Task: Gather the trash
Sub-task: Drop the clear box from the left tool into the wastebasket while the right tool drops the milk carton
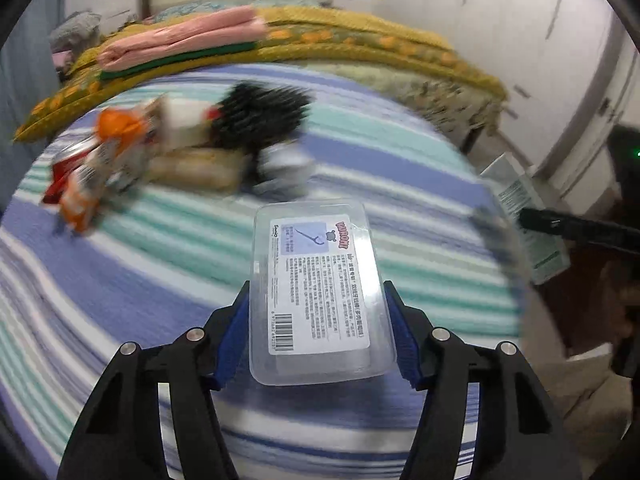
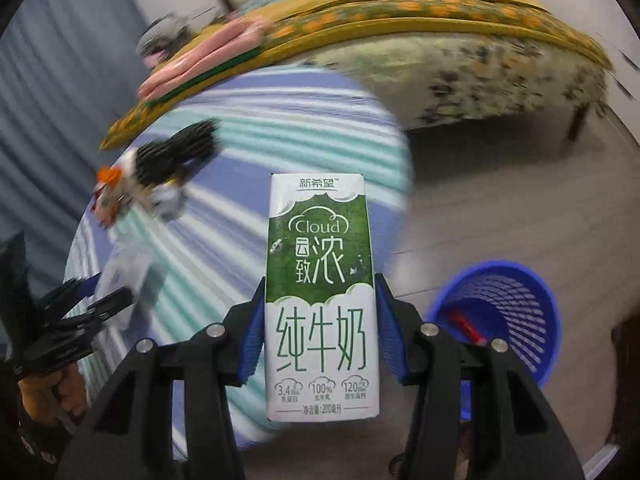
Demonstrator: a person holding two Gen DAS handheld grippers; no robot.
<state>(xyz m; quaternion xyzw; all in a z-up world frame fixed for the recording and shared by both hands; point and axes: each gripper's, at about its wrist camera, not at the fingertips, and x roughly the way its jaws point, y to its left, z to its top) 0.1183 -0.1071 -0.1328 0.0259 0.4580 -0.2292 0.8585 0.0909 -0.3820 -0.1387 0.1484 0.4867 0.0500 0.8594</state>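
The right gripper (image 2: 320, 320) clamps a green-and-white milk carton (image 2: 321, 296), long axis pointing away along the fingers, left of the blue mesh bin (image 2: 508, 312). The left gripper (image 1: 318, 328) grips a clear plastic box (image 1: 316, 292) lengthwise, likewise.

Left black plastic two-finger claw (image 1: 318, 328) — angular forked arms, hollow triangular cut-outs, four round silver screw heads across the knuckles. Ribbed blue rubber pads (image 1: 230, 344) lining the inner faces of both fingers. Right black plastic two-finger claw (image 2: 320, 328) built alike: same silver screws, same ribbed blue pads (image 2: 250, 340), same triangular windows. At the edge of the right wrist view, a hand (image 2: 52, 396) beneath the other black frame; clothing too blurred to tell.
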